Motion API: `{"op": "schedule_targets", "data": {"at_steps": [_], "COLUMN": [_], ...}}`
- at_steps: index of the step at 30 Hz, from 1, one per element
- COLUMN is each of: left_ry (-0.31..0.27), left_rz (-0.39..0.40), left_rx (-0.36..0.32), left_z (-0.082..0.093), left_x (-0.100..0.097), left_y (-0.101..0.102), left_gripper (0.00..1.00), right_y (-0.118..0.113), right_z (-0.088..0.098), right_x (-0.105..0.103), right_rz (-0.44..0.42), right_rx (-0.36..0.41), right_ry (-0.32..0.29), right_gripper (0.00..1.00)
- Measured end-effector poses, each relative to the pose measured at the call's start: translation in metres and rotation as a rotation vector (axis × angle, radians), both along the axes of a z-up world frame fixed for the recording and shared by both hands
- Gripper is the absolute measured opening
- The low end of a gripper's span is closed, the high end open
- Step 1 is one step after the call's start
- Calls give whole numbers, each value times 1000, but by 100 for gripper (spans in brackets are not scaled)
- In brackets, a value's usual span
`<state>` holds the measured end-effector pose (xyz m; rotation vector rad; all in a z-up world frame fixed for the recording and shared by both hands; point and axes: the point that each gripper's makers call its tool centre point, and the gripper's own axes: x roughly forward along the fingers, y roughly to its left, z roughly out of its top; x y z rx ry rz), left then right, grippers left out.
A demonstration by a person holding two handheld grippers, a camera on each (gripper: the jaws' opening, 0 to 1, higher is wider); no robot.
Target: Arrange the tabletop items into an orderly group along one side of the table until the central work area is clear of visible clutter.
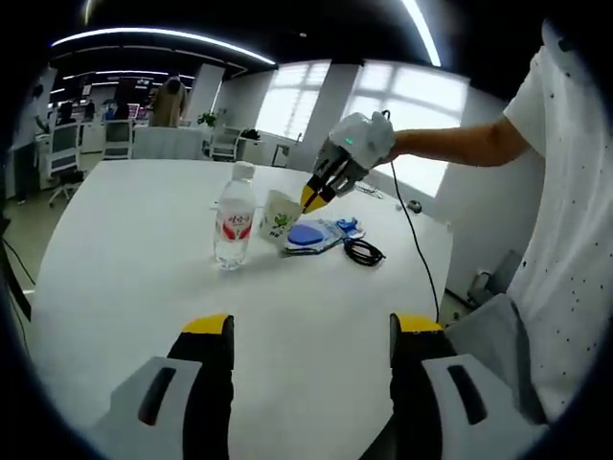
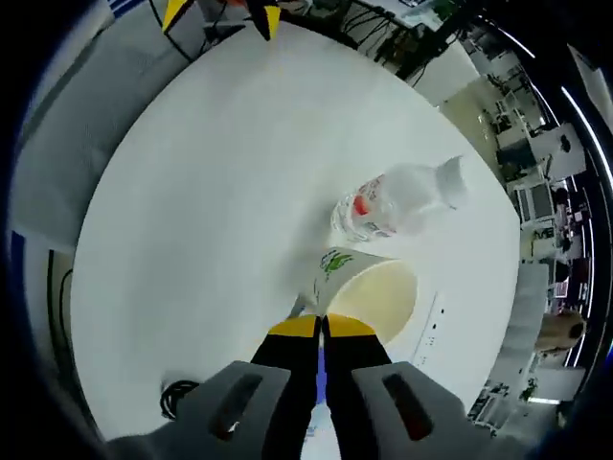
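A clear water bottle (image 1: 235,222) with a red label stands upright near the far middle of the round white table (image 1: 144,278). A paper cup (image 1: 279,213) with a green print stands just right of it. Behind the cup lie a blue flat item (image 1: 305,235) and a coiled black cable (image 1: 364,252). My right gripper (image 1: 314,199) hangs over the cup's right rim. In the right gripper view its jaws (image 2: 321,328) are shut at the near rim of the cup (image 2: 369,287), with the bottle (image 2: 393,201) beyond. My left gripper (image 1: 311,328) stands open over bare table, well short of the group.
A person's arm (image 1: 460,144) and white dotted shirt (image 1: 575,249) fill the right side. A grey chair (image 1: 484,331) stands at the table's right edge. The left gripper's yellow tips (image 2: 220,14) show across the table (image 2: 211,192). The cable (image 2: 177,393) lies by the near edge. Office desks lie beyond.
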<state>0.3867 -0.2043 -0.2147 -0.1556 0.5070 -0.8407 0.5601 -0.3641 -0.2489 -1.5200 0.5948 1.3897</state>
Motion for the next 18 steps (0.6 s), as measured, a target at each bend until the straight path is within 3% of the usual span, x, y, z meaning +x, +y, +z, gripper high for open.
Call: {"op": "schedule_targets", "data": {"at_steps": [9, 18], "left_ry": [11, 18], "left_rz": [10, 14], "left_rx": [-3, -5], "left_z": [-3, -7], "left_x": [-1, -1], "left_y": [1, 1], "left_gripper": [66, 66], "right_y": [0, 7], "right_z": [-14, -22], "right_x": [14, 19], "right_rz": [88, 152], "right_rx": [-94, -129], "right_ry": [-17, -30], "right_gripper": [0, 0]}}
